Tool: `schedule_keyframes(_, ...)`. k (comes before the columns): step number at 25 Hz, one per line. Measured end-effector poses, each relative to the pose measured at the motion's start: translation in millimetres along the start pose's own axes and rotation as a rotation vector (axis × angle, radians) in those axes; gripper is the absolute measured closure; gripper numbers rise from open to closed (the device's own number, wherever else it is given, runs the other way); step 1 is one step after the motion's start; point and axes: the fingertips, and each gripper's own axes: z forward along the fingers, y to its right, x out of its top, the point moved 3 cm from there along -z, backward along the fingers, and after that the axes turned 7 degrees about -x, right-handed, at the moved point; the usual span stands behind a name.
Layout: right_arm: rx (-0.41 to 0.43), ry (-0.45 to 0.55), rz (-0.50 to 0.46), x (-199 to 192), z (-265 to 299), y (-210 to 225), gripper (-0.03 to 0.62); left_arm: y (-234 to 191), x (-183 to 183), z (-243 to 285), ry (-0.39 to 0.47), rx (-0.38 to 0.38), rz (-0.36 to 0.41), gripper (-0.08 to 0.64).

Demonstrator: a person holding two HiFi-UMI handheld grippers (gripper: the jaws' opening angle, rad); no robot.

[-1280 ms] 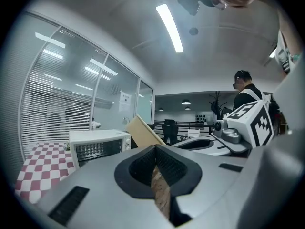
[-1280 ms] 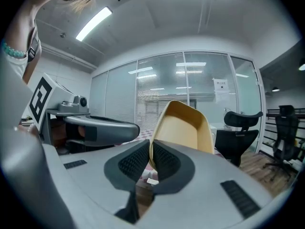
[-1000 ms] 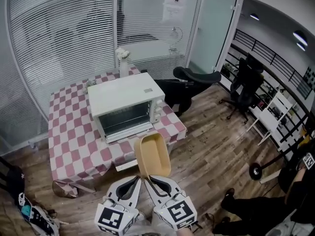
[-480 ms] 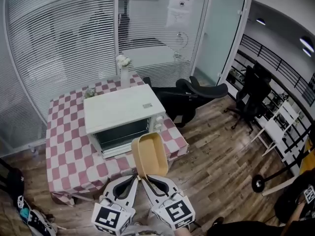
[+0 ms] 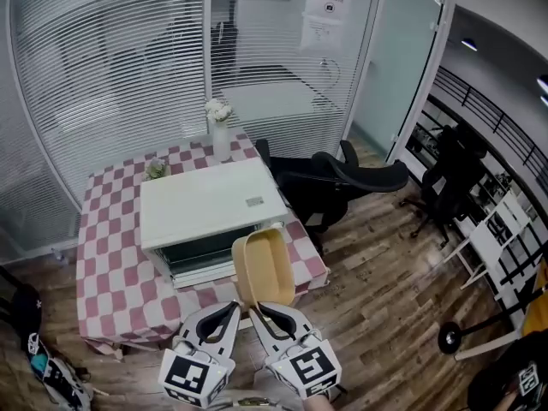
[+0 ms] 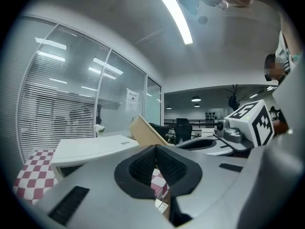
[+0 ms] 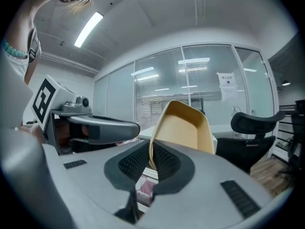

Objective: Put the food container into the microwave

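Note:
A tan, empty food container (image 5: 265, 268) is held up in front of me, tilted, its near rim pinched by my right gripper (image 5: 256, 306), which is shut on it. In the right gripper view the container (image 7: 183, 128) rises from between the pads. My left gripper (image 5: 236, 308) sits close beside it on the left, shut with nothing between its pads (image 6: 143, 165); the container's edge (image 6: 145, 131) shows beyond it. The white microwave (image 5: 210, 206) stands on the checkered table (image 5: 111, 268) ahead, its dark door front (image 5: 205, 248) facing me and looking shut.
A white vase with flowers (image 5: 220, 127) stands at the table's far edge, with a small object (image 5: 155, 169) left of it. A black office chair (image 5: 338, 182) is right of the table, another (image 5: 454, 174) farther right. Glass walls with blinds rise behind. A bag (image 5: 51, 375) lies on the floor at left.
The view has drawn closer to the table and microwave, which now sit lower and nearer the centre. Both grippers and the held container keep the same pose relative to me.

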Motion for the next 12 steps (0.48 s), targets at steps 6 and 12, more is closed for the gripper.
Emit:
schedule_keyframes(6, 0.065, -0.020, 0.005, -4.6, 14.1, 9.1, 0.575, -8.8, -0.9, 9.9, -0.007, 0.058, -0.013, 0.548)
schedule_keyframes(12, 0.152, -0.057, 0.003, -15.1, 30.2, 4.6, 0.575, -20.7, -5.9, 7.3, -0.024, 0.134, -0.041, 0.548)
